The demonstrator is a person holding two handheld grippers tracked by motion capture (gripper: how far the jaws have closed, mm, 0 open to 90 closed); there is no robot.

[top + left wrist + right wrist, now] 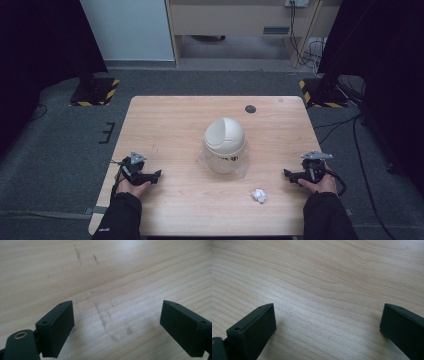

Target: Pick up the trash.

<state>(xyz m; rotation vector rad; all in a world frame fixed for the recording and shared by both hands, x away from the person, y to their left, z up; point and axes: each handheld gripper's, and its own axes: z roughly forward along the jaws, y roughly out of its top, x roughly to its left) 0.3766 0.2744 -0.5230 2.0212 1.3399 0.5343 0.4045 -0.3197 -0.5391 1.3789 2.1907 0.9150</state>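
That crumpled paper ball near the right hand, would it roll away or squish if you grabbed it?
The crumpled paper ball would probably squish, since its creased folds look soft and loose. It looks very light for its size, so a nudge could skid it across the smooth wooden table. Its lumpy shape suggests it would tumble briefly rather than roll far.

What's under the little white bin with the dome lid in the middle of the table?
The white bin sits on crinkled clear plastic spread over the wooden table. The bin covers the middle of that plastic, and its dome lid hides whatever is inside.
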